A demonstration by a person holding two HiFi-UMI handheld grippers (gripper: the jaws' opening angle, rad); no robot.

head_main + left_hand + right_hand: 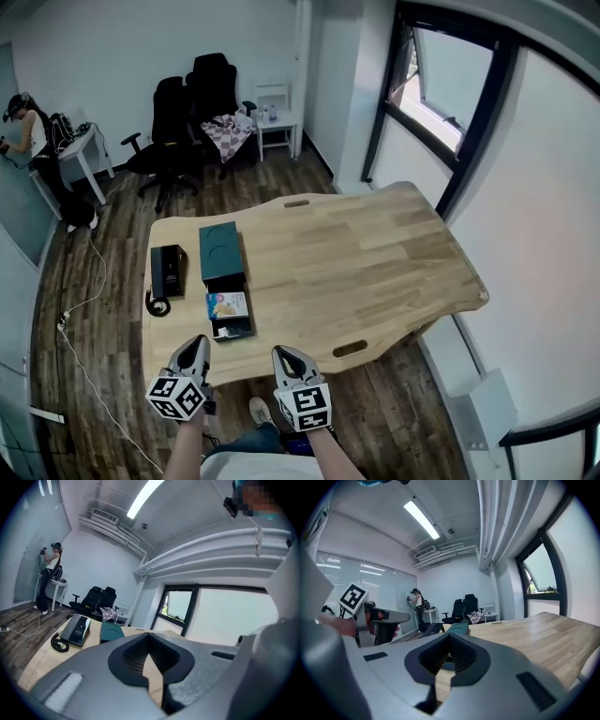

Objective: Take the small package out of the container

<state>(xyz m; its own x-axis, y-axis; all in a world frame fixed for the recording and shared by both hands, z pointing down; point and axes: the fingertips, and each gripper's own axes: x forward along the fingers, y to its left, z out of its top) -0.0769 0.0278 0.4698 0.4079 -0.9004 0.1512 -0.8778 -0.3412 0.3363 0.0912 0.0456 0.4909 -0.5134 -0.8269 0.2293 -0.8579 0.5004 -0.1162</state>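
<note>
Resting in container (233, 329), package (228, 304) shows clearly only overhead.

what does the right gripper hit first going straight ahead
Probably the dark open container holding the colourful small package, on the pale wooden table just ahead of the right gripper; depth is unclear.

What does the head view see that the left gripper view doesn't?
Only the head view shows the small package, lying in the open end of the teal container, and the right gripper. Only the left gripper view shows the long ceiling light and the air vent up high. Both show the wooden table, the black telephone, the teal container's top and the black office chairs.
</note>
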